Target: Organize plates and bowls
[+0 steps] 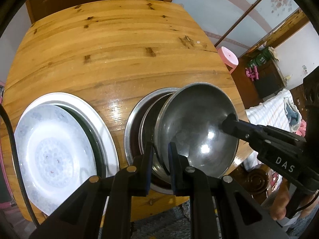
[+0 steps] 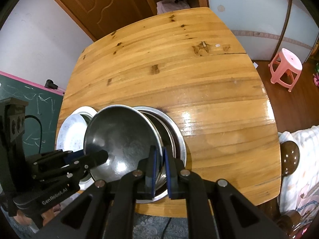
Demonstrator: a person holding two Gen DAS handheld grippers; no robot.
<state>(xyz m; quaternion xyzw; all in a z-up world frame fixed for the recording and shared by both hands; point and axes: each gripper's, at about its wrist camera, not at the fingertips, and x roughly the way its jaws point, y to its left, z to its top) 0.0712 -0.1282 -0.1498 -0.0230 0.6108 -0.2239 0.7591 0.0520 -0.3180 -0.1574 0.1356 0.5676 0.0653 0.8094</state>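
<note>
A steel bowl [image 1: 197, 127] [image 2: 121, 139] is held tilted above a stack of steel bowls [image 1: 137, 123] [image 2: 171, 131] on the wooden table [image 1: 119, 49] [image 2: 199, 79]. My left gripper [image 1: 160, 157] [image 2: 99, 157] is shut on the tilted bowl's near rim. My right gripper [image 2: 159, 159] [image 1: 229, 123] is shut on its opposite rim. Left of the bowls lies a stack of white plates [image 1: 59, 145] [image 2: 71, 131], the top one patterned and tilted.
A pink stool [image 2: 285, 67] [image 1: 228, 57] stands on the floor beyond the table's right side. A chair back knob [image 2: 290, 155] and a bed with cloth [image 1: 279, 109] lie at the right. A chalkboard [image 2: 30, 107] stands on the left.
</note>
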